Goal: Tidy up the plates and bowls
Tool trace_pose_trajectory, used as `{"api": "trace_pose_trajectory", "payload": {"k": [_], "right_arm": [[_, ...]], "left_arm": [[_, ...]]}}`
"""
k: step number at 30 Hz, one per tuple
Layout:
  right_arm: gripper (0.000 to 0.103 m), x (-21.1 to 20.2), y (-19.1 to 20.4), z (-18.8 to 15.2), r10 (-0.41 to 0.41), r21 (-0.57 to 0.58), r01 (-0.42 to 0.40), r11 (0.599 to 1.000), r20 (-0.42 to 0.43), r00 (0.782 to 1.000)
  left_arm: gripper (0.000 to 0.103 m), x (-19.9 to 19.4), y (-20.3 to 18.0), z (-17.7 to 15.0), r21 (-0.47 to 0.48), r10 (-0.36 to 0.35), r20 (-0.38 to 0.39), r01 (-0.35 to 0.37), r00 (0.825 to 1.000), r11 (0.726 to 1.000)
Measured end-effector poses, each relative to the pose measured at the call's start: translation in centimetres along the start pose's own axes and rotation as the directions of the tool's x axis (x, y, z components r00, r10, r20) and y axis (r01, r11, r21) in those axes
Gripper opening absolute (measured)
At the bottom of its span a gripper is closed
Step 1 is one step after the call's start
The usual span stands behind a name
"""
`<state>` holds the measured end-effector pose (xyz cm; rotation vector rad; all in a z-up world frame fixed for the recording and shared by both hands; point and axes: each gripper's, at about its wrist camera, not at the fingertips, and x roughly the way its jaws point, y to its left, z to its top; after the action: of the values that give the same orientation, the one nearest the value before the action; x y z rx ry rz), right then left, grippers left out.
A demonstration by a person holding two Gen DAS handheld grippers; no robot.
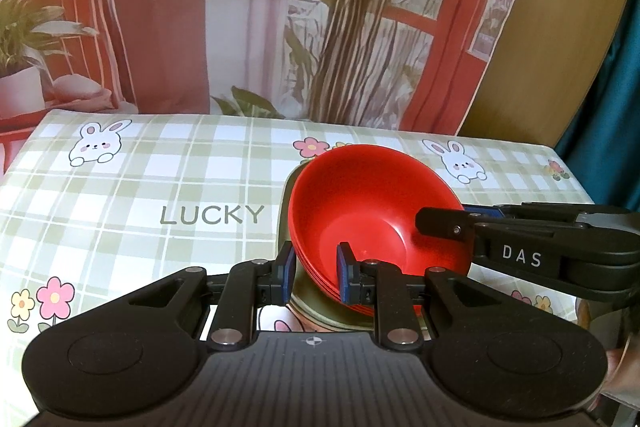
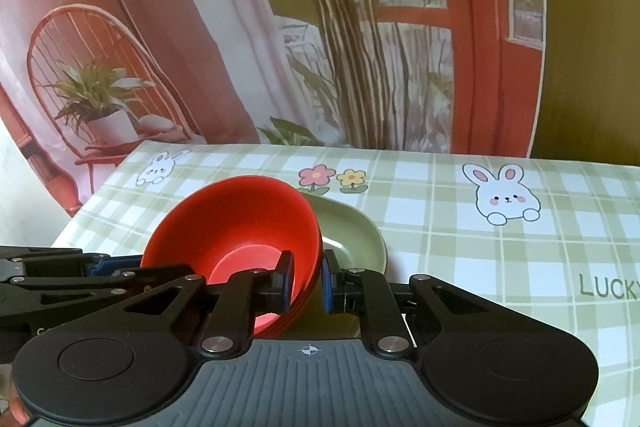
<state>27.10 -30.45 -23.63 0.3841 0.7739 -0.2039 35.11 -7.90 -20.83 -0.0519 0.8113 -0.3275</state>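
The nested bowls (image 1: 360,211) sit tilted on the plate (image 2: 352,235), on the table (image 1: 160,187)

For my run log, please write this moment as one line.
left gripper: shut on red bowls rim | right gripper: shut on opposite rim | bowls: stacked, tilted, above green plate | tablecloth: checked

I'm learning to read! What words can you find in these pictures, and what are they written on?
"LUCKY" is printed on the checked tablecloth; in the right wrist view only "LUCK" shows before the picture's edge.
"DAS" is printed in white on the right gripper, on its black arm as seen from the left wrist view.
A few pale letters on the left gripper, at the left edge of the right wrist view, are too cut off to read.
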Motion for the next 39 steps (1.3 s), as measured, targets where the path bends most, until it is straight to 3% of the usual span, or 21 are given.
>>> {"api": "trace_pose_trajectory", "payload": {"k": [14, 18, 22, 27, 34, 39], "right_arm": [[0.017, 0.7, 0.0, -0.5, -0.013, -0.010, 0.013, 1.000, -0.040, 0.999], [0.027, 0.7, 0.2, -0.7, -0.026, -0.031, 0.024, 0.999, -0.052, 0.998], [0.033, -0.1, 0.0, -0.4, -0.043, -0.021, 0.042, 0.999, -0.034, 0.999], [0.044, -2.1, -0.2, 0.2, -0.052, -0.022, 0.052, 0.998, -0.001, 0.999], [0.065, -4.9, 0.4, 0.5, -0.029, -0.037, 0.031, 0.999, 0.033, 0.999], [0.086, -6.7, 1.3, 0.1, -0.020, -0.043, 0.022, 0.999, 0.052, 0.998]], "left_arm": [[0.023, 0.3, 0.0, -0.4, 0.006, -0.001, -0.004, 0.001, 1.000, 1.000], [0.024, 0.1, -0.2, -0.4, 0.017, 0.002, -0.004, -0.002, 1.000, 1.000], [0.046, -0.6, -0.6, -0.3, 0.046, 0.057, 0.027, -0.058, 0.998, 0.997], [0.050, -1.7, -0.3, 0.3, 0.032, 0.062, 0.071, -0.065, 0.996, 0.997], [0.066, -4.3, -0.6, 0.2, 0.073, 0.107, 0.135, -0.117, 0.985, 0.990], [0.075, -6.8, -1.2, -0.2, 0.108, 0.174, 0.202, -0.198, 0.964, 0.974]]}}
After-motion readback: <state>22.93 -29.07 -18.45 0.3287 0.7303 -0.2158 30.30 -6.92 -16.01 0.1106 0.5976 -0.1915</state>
